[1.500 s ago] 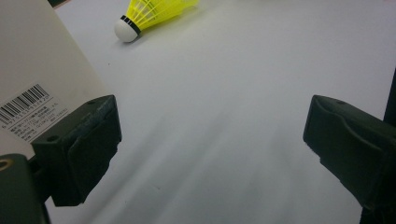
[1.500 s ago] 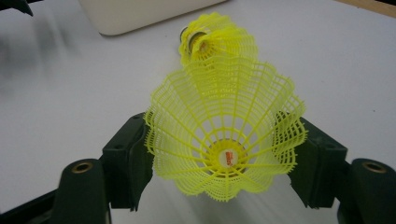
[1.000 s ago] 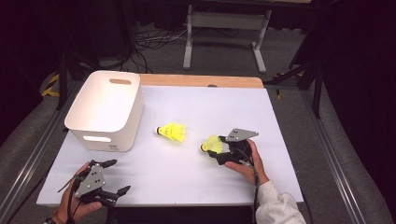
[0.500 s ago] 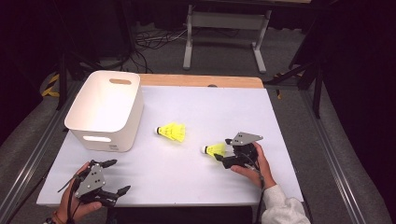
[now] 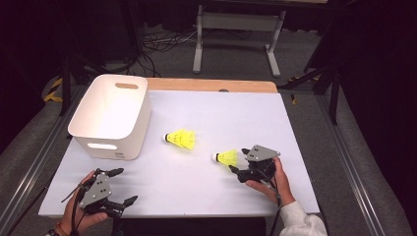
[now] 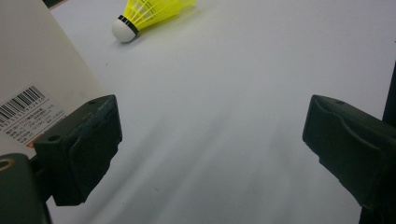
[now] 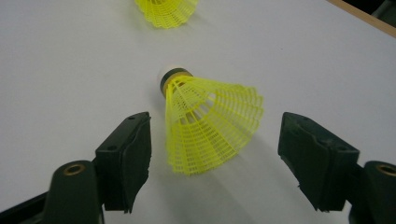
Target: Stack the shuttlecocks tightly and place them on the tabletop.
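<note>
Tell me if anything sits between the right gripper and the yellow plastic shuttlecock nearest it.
Nothing visible does. The nearer yellow plastic shuttlecock lies on the white table directly before the right gripper, skirt toward its open jaws. The second yellow shuttlecock lies farther off.

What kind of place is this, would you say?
Probably a lab or studio set up for recording: a white-topped table on grey carpet, cables trailing across the floor, a metal stand behind, dark surroundings.
</note>
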A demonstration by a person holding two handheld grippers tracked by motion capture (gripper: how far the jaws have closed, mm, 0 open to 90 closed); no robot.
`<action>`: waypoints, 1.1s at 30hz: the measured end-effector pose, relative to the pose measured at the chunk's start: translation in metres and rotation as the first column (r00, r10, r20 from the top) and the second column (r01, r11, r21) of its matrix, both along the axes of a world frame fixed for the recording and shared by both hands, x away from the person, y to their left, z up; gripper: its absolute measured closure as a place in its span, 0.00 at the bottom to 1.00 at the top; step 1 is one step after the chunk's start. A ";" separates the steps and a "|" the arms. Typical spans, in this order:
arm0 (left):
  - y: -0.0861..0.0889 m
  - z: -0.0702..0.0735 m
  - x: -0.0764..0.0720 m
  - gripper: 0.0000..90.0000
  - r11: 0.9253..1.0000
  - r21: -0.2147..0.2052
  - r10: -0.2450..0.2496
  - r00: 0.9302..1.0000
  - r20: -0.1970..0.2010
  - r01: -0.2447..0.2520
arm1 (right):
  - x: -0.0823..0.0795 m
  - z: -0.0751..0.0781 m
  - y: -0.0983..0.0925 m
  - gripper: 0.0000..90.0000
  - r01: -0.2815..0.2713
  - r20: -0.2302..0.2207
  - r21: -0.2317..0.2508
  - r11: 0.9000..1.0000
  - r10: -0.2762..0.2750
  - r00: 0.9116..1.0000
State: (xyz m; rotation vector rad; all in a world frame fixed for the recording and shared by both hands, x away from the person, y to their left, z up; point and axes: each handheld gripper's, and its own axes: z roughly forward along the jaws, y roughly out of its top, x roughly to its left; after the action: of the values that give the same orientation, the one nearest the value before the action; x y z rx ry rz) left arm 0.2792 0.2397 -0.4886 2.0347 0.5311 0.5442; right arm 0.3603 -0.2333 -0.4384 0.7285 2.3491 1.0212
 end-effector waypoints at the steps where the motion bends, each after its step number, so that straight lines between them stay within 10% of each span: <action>1: 0.000 0.000 0.000 0.06 1.000 -0.001 0.000 1.000 0.000 0.000 | -0.002 0.000 0.000 0.30 -0.008 0.000 0.003 1.000 0.008 1.000; 16: -0.001 0.000 0.000 0.06 1.000 -0.008 0.001 1.000 -0.007 -0.001 | -0.015 -0.012 0.005 0.41 -0.055 -0.016 -0.007 0.998 0.055 0.998; 33: 0.000 0.000 0.001 0.06 1.000 -0.010 0.019 1.000 -0.001 -0.019 | -0.006 -0.022 0.011 0.79 -0.020 -0.039 0.034 0.999 0.022 0.999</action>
State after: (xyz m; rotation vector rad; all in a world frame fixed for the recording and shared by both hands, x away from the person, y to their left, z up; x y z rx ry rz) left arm 0.2801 0.2397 -0.4885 2.0223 0.5527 0.5509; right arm 0.3546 -0.2220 -0.4608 0.7440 2.3828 1.0668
